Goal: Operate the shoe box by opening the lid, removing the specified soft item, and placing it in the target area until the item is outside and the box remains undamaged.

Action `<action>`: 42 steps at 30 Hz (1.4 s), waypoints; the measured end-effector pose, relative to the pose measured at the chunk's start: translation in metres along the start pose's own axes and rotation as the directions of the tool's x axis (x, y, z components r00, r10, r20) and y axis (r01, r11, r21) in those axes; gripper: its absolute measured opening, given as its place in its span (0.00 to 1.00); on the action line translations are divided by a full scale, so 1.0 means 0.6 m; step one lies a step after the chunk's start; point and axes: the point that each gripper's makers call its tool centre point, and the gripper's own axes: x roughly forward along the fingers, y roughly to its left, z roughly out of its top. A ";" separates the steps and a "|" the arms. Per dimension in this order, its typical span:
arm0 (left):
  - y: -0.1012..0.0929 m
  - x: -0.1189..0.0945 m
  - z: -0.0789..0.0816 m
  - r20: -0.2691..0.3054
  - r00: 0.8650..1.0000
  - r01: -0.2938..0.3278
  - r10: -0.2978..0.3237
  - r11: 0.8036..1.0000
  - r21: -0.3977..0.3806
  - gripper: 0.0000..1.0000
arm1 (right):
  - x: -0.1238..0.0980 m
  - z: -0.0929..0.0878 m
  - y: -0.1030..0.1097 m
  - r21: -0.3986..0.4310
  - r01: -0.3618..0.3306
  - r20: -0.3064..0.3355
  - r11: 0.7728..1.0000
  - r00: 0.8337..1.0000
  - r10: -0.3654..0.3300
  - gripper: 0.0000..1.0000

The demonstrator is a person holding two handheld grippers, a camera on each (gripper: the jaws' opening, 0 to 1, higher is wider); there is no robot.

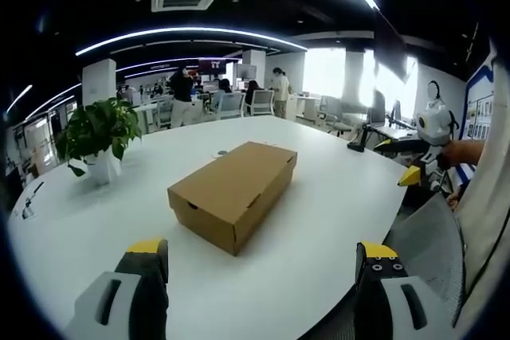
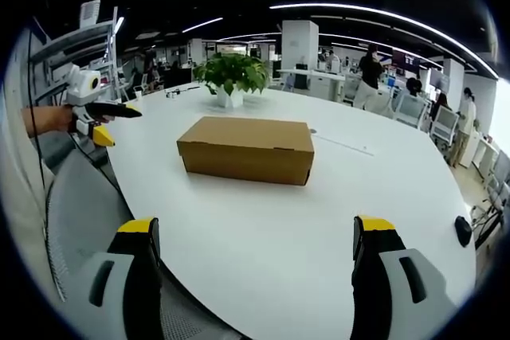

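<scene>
A brown cardboard shoe box (image 1: pixel 231 193) lies on the round white table (image 1: pixel 327 212) with its lid down. In the right gripper view the same box (image 2: pixel 247 149) shows its long side, lid closed flat. My left gripper (image 1: pixel 261 252) hangs near the table's edge, short of the box, jaws wide apart and empty. My right gripper (image 2: pixel 256 228) is likewise open and empty, held back from the box over the table (image 2: pixel 279 252). Each gripper appears in the other's view in a hand: the right gripper (image 1: pixel 422 153), the left gripper (image 2: pixel 94 115).
A potted green plant (image 1: pixel 100 137) (image 2: pixel 231 77) stands on the table beyond the box. A grey mesh chair (image 1: pixel 426 236) (image 2: pixel 76 212) sits at the table's near edge. A small black object (image 2: pixel 464 230) lies at the right edge. People and desks stand far behind.
</scene>
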 end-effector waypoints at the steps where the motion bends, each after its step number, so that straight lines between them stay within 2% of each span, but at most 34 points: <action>1: 0.000 0.001 0.000 -0.001 1.000 0.000 0.000 1.000 -0.001 1.00 | 0.001 0.000 -0.001 0.000 -0.002 -0.001 1.000 1.000 0.002 0.96; 12: 0.012 0.018 0.000 -0.016 1.000 -0.010 0.009 1.000 -0.004 1.00 | 0.024 0.003 -0.026 -0.020 -0.020 -0.023 1.000 1.000 0.020 0.96; 19: 0.026 0.027 0.002 -0.028 0.999 -0.026 0.026 1.000 -0.005 1.00 | 0.037 0.017 -0.049 -0.014 -0.033 -0.015 0.999 0.999 0.032 0.96; 32: 0.056 0.049 -0.001 -0.052 0.994 -0.098 0.097 0.995 -0.012 1.00 | 0.079 0.022 -0.081 -0.075 -0.117 -0.039 0.990 0.993 0.114 0.91; 42: 0.060 0.079 -0.008 -0.070 0.988 -0.137 0.135 0.991 -0.015 0.97 | 0.123 0.022 -0.106 -0.125 -0.197 -0.076 0.972 0.979 0.189 0.86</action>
